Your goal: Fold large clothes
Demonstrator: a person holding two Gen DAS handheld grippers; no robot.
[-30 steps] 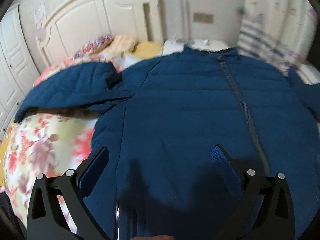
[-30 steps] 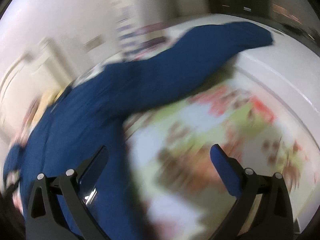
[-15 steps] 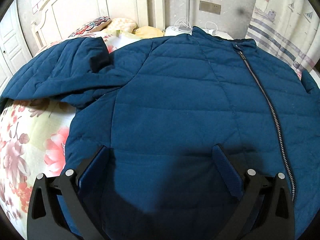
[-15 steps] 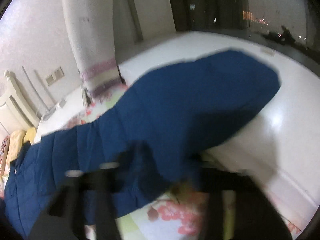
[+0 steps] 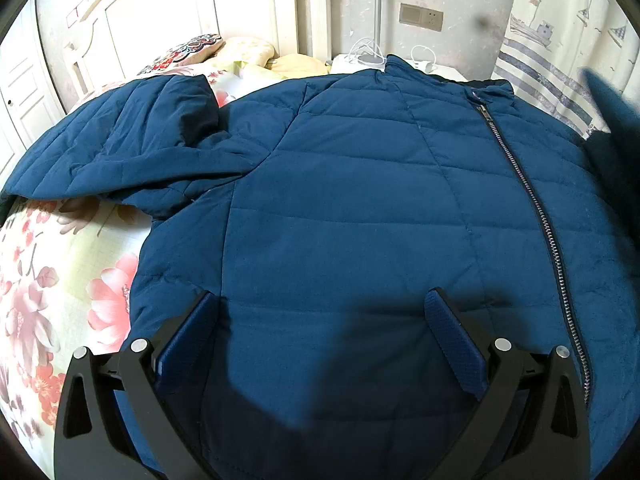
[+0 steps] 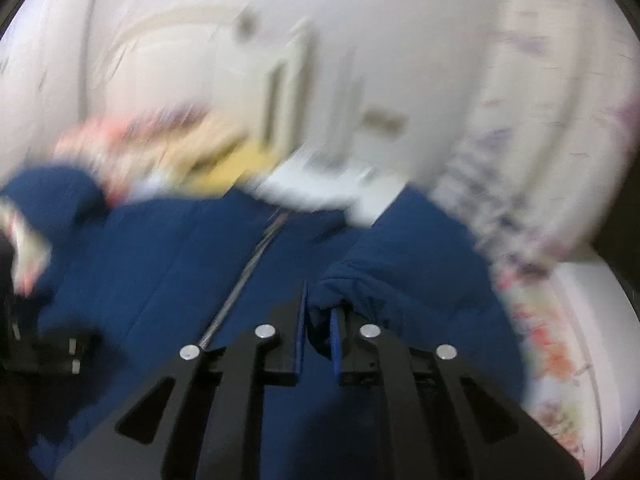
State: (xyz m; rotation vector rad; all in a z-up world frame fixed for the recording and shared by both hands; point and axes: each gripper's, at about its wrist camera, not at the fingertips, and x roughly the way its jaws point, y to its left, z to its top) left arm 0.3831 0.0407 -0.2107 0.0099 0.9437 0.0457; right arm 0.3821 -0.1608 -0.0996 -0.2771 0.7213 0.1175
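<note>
A second ago the right gripper (image 6: 319, 334) stood wide open over the flowered bedspread (image 5: 60, 264); now its jaws are pinched nearly together on a bunched fold of sleeve (image 6: 404, 264) belonging to the dark blue quilted puffer jacket (image 5: 360, 220), and that view is heavily smeared, so the exact hold on the cuff is hard to read. In the left wrist view a blurred blue mass, probably that same sleeve, has come in at the right edge, where half a second ago only the jacket's shoulder showed. This suggests the first fold is under way, with the sleeve being carried across the chest toward the metal zipper (image 5: 532, 200). The left gripper (image 5: 322, 340) stands wide open and empty low over the jacket's lower front, both blue pads clear of any pinch. The jacket lies face up and zipped across the bed, collar toward the white headboard (image 5: 168, 12), its other sleeve (image 5: 120, 156) already doubled back on the far side. Open bedspread remains beside that sleeve; the striped curtain (image 5: 560, 60) and the bed's edge hem in the right side.
</note>
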